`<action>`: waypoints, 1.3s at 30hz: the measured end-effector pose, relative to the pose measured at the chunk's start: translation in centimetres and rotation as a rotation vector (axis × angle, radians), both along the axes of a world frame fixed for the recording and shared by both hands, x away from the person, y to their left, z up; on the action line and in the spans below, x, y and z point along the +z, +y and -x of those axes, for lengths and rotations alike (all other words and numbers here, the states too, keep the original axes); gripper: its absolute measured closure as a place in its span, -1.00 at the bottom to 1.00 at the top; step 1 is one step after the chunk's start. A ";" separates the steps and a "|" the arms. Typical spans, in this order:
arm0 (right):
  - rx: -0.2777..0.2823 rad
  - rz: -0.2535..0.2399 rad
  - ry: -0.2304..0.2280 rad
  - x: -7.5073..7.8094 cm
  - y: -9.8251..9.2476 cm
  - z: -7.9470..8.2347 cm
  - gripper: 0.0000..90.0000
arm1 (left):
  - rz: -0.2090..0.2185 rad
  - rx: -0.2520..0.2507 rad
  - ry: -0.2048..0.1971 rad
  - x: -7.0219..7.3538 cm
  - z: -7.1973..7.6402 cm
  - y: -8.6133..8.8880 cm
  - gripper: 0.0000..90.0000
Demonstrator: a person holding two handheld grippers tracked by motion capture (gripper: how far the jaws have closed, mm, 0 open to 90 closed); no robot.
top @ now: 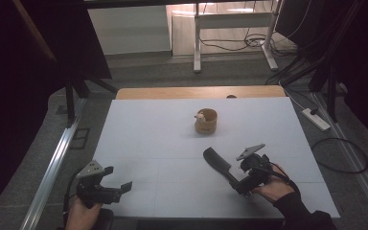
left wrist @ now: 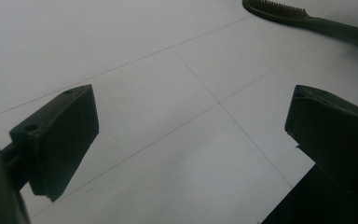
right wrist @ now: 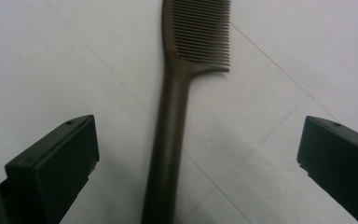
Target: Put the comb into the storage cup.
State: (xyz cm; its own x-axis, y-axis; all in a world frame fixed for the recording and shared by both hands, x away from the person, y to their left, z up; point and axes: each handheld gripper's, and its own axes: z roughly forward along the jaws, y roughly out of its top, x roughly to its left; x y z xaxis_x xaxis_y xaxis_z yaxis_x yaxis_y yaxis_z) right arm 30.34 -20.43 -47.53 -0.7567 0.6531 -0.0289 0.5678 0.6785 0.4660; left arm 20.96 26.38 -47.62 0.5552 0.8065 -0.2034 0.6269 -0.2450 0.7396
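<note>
One camera sits high on the person's side and looks forward and down at the whole white table (top: 172, 143). Two more ride low near the table's near edge, very close to its top. All three see the dark comb (top: 218, 164) near the right.

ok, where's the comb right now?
The comb lies flat on the white table, right of centre in the high view, its handle between the open right gripper's jaws, untouched, nearer than the wooden cup.
</note>
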 end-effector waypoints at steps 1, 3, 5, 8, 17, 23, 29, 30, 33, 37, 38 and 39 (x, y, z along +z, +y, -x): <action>0.000 -0.001 0.000 0.1 0.2 0.0 -1.00 | 0.000 0.000 0.000 0.0 0.0 0.0 -0.92; 0.005 -0.001 -0.001 0.1 0.5 0.0 -1.00 | 0.000 0.000 0.000 0.0 0.0 0.0 -0.92; 0.008 0.000 -0.001 0.1 0.7 -0.1 -1.00 | 0.000 0.000 0.000 0.0 0.0 0.0 -0.92; 0.011 0.011 0.002 -0.1 1.0 -0.1 -1.00 | -0.001 0.000 0.000 0.0 0.0 0.0 -0.92; 0.009 0.028 0.015 -1.5 1.1 -0.7 -1.00 | -0.002 -0.003 0.004 0.0 0.0 -0.1 -0.92; 0.019 0.057 0.043 -2.6 1.5 -0.8 -1.00 | -0.004 -0.004 0.006 0.0 -0.1 -0.1 -0.92; 0.024 0.095 0.064 -3.6 1.8 -1.0 -1.00 | -0.002 -0.003 0.008 0.0 -0.1 -0.1 -0.92; 0.024 0.099 0.067 -3.7 1.8 -1.0 -1.00 | -0.002 -0.003 0.008 0.0 -0.1 -0.1 -0.92; 0.020 0.098 0.071 -3.9 1.8 -1.0 -1.00 | -0.002 -0.003 0.008 0.0 -0.1 -0.1 -0.92; 0.015 0.094 0.068 -4.0 1.8 -1.0 -1.00 | -0.003 -0.003 0.008 0.0 -0.1 -0.1 -0.92; 0.015 0.094 0.069 -3.9 1.8 -1.0 -1.00 | -0.003 -0.003 0.008 0.0 -0.1 -0.1 -0.92; 0.013 0.094 0.069 -3.9 1.8 -1.0 -1.00 | -0.004 -0.003 0.008 0.0 -0.1 -0.1 -0.92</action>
